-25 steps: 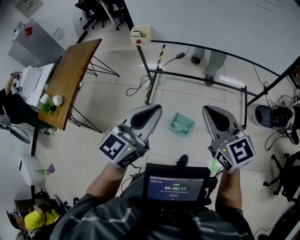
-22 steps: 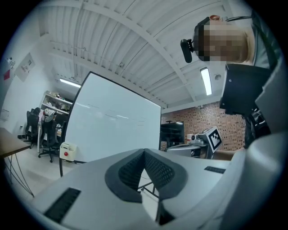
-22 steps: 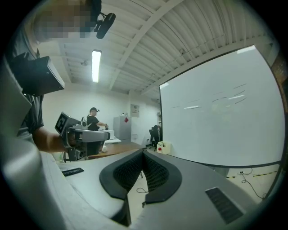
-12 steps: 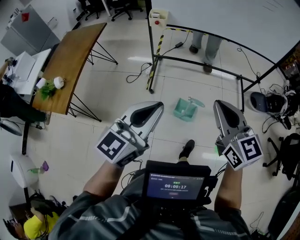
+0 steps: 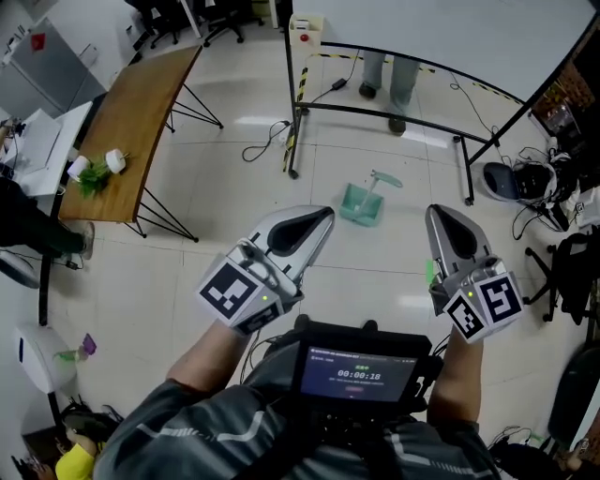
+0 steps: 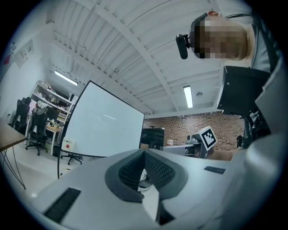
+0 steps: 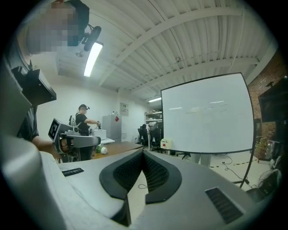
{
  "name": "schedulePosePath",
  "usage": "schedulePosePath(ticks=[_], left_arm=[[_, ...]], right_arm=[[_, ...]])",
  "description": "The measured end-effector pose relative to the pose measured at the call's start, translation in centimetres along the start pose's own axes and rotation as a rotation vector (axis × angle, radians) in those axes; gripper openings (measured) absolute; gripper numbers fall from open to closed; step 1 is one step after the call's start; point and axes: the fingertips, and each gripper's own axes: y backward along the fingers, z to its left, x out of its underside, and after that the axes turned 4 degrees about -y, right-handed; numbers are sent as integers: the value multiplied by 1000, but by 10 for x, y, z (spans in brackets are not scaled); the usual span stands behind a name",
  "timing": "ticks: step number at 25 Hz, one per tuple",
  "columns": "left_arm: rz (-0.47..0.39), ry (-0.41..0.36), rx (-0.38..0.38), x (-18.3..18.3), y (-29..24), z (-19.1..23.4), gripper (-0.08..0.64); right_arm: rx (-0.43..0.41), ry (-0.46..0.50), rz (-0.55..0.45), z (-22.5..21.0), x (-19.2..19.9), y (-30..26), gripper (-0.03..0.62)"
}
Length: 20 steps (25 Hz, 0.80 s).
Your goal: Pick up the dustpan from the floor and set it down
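The dustpan, a small teal one, lies on the floor ahead of the person, between the two gripper tips in the head view and well apart from both. Its handle points away, toward the whiteboard; how the pan's mouth faces is too small to tell. Neither gripper view shows the dustpan: both cameras look out level across the room and up at the ceiling, over the floor where it lies.

The left gripper is held above the floor with its jaws closed, its ribbed pads meeting at the tip with nothing between them. The right gripper is closed and empty too, its pads touching at the tip.

A chest-mounted screen covers the floor right below the person. Behind the whiteboard's frame only a pair of legs shows; the rest of that person is cut off by the board. A wooden desk stands at the left, its near end carrying a small plant. In the right gripper view a person stands by that desk, half hidden behind the left gripper.
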Motion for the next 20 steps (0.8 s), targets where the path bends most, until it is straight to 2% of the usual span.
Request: schedulePosePath(ticks=[5,11,20], left_arm=[[-3,4,-4,-2,-14,-50,25],[-16,-13,-28,-9,-45,-107,26],[-13,-38,-14,-20,-77,-175,26]], right_arm=[[-17,13,-10,-1,-7,52,26],[-45,34,-14,-22,-15,117,26],[-32,23,-47,-56,-36,187,25]])
